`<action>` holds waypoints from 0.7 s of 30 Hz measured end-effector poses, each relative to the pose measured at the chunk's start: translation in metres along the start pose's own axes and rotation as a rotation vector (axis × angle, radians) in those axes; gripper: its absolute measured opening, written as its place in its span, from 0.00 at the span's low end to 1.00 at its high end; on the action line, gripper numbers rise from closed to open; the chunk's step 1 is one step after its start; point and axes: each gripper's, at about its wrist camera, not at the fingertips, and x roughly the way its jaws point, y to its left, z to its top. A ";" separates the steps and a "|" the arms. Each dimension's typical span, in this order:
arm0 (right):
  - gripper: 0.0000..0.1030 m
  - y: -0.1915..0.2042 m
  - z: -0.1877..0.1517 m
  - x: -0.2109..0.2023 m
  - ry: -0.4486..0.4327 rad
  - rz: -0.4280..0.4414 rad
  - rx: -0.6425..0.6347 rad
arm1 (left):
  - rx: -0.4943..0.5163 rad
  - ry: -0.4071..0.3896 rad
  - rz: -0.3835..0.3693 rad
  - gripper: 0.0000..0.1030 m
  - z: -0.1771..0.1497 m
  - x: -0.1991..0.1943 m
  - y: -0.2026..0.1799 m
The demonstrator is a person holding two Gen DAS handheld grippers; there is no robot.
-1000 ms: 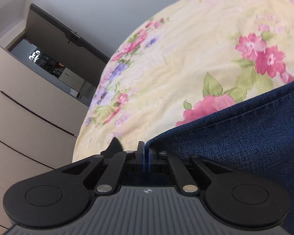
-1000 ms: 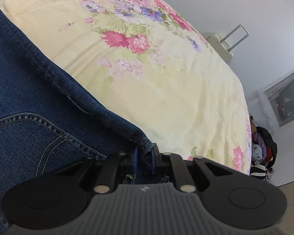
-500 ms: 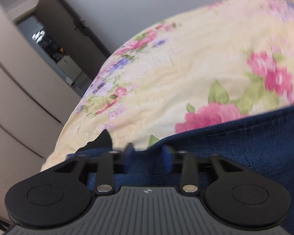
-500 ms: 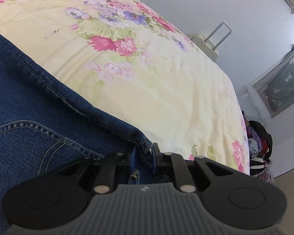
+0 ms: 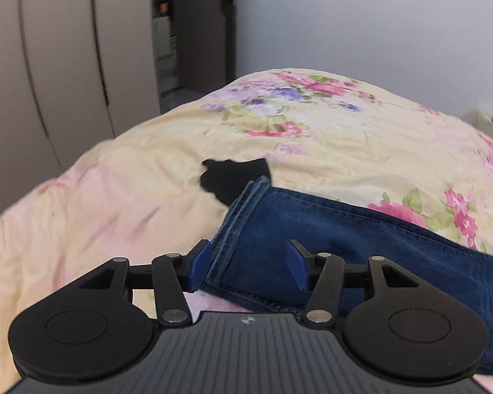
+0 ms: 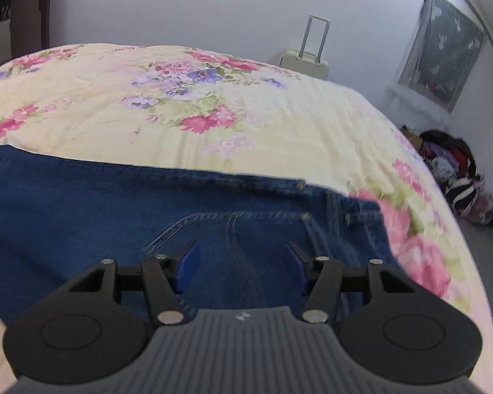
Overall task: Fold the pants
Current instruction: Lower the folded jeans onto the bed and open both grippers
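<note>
Denim jeans (image 5: 328,229) hem under left claw (image 5: 248,267) — waistband under right claw (image 6: 241,267).

No legible text, labels, brands or numbers anywhere

Blue jeans (image 5: 312,229) — yellow floral bedspread (image 5: 345,138)

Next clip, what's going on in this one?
A person with a gripper in each hand is folding blue jeans on a floral bedspread. Both grippers are open and hold nothing. The left gripper sits at the leg hems, the right gripper over the back pocket near the waistband. The jeans lie flat with the legs stacked.
</note>
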 end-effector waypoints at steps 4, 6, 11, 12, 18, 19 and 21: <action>0.51 0.018 -0.043 -0.026 0.077 0.035 0.152 | -0.231 0.032 -0.077 0.59 -0.014 0.019 0.049; 0.50 0.027 -0.062 -0.034 0.108 0.015 0.212 | -0.342 0.048 -0.127 0.59 -0.023 0.032 0.065; 0.50 0.040 -0.092 -0.043 0.147 -0.001 0.366 | -0.494 0.072 -0.200 0.59 -0.035 0.066 0.074; 0.50 0.044 -0.094 -0.045 0.145 -0.012 0.369 | -0.502 0.070 -0.212 0.58 -0.036 0.069 0.072; 0.49 0.069 -0.105 -0.066 0.130 -0.058 0.334 | -0.403 0.048 -0.160 0.15 -0.022 0.071 0.053; 0.48 0.073 -0.106 -0.067 0.126 -0.061 0.316 | -0.384 0.046 -0.153 0.12 -0.019 0.070 0.051; 0.45 0.083 -0.107 -0.066 0.112 -0.064 0.285 | -0.358 0.029 -0.144 0.09 -0.012 0.065 0.048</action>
